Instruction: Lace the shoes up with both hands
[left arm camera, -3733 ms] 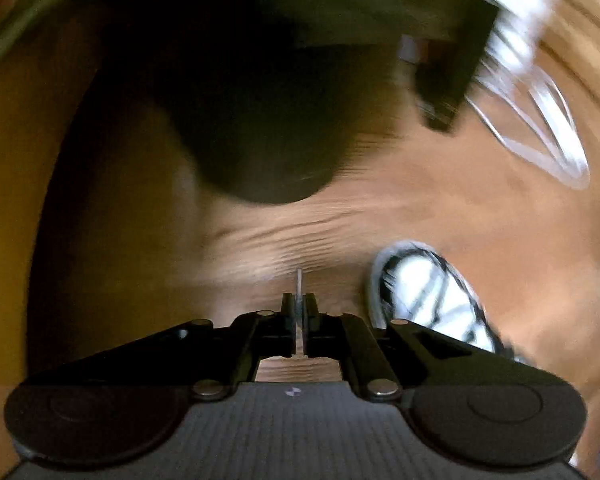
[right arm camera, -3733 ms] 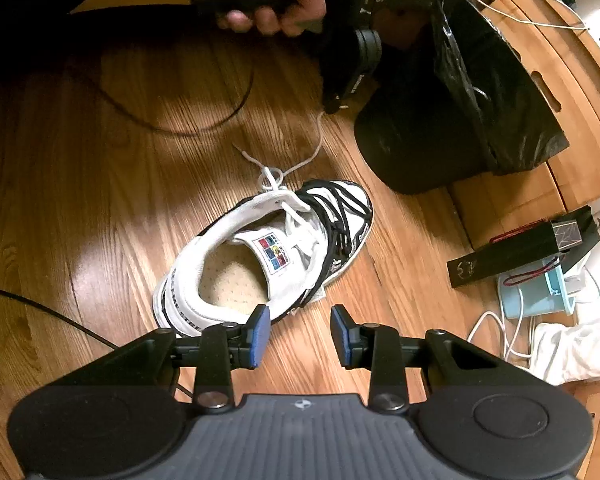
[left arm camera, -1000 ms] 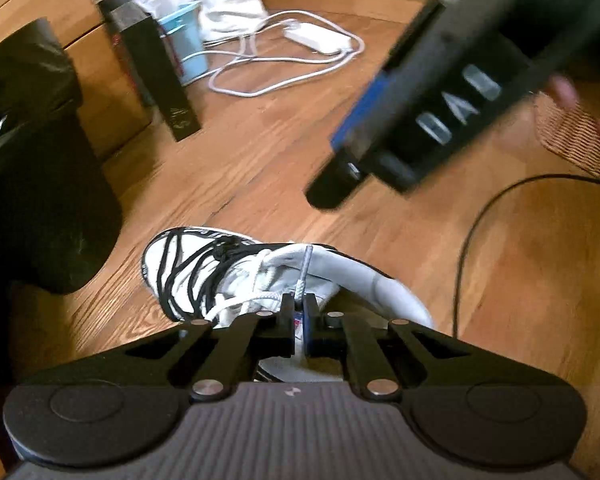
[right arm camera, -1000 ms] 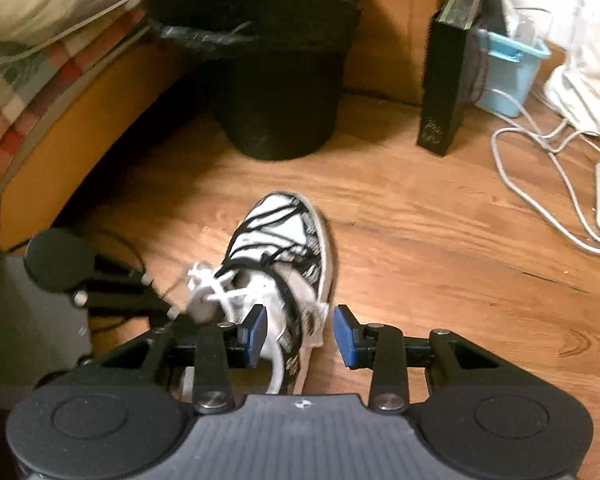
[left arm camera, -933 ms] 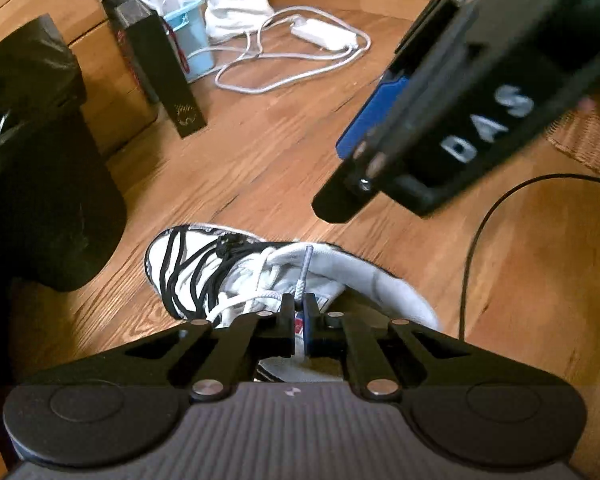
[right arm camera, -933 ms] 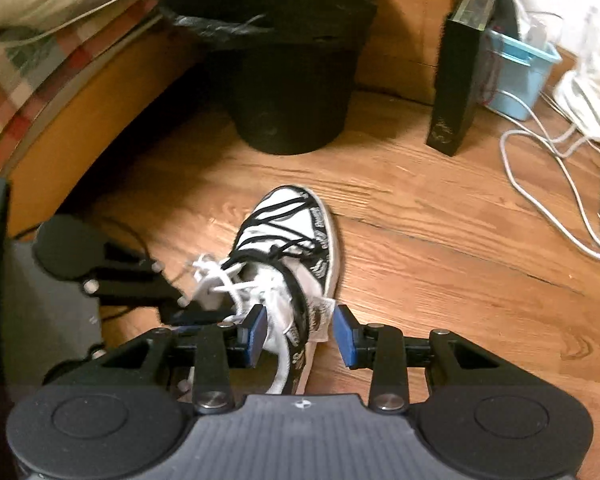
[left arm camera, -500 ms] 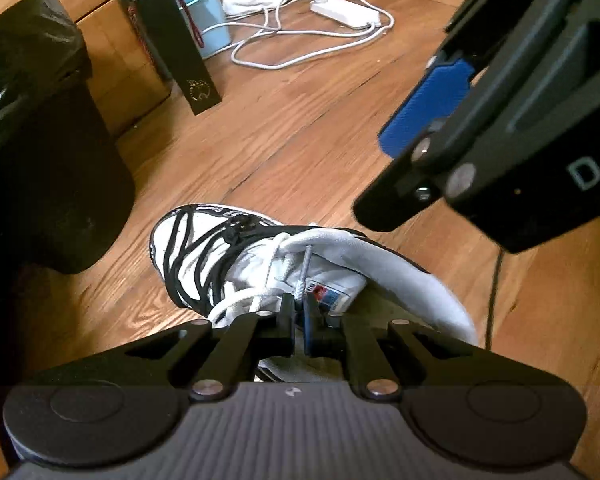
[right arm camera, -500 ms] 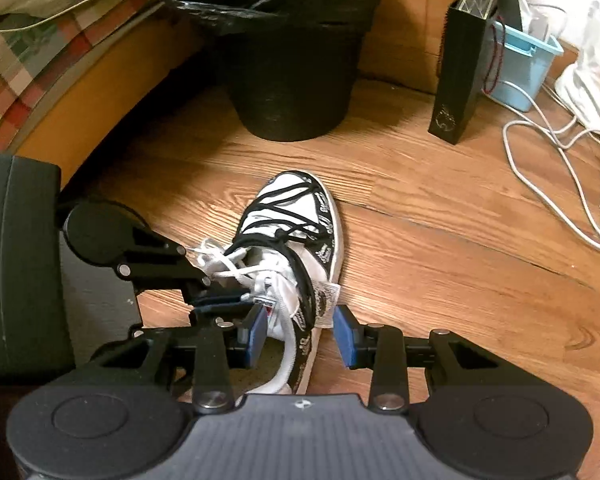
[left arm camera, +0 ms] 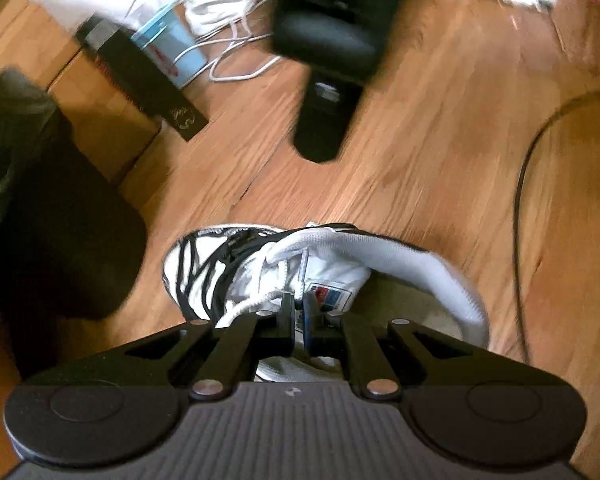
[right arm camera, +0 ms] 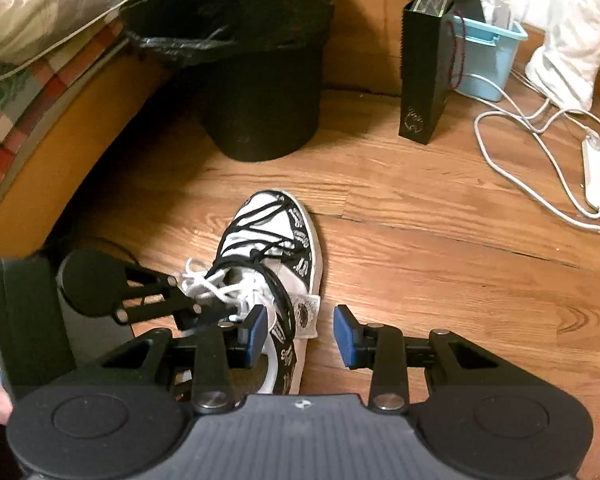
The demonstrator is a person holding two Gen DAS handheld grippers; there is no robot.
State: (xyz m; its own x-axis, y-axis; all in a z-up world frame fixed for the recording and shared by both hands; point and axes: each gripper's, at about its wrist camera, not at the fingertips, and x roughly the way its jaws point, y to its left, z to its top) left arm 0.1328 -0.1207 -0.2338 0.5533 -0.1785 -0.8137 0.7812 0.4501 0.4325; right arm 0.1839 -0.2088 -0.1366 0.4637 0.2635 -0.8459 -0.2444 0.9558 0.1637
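Left wrist view, left gripper (left arm camera: pixel 298 312) angled down, clamping white lace (left arm camera: pixel 302 270)

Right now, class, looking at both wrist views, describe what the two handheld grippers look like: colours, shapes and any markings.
Both are matte black plastic. The right gripper has a ribbed grey base flanked by two round black discs, angular linkage arms with silver rivets, and blue pads on its fingers. The left gripper has the same build, with a sliver of blue on one pad. A small pale mark sits mid-base. No sleeves are visible.

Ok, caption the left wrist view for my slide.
Left claw pinching a white lace end above the black-and-white sneaker.
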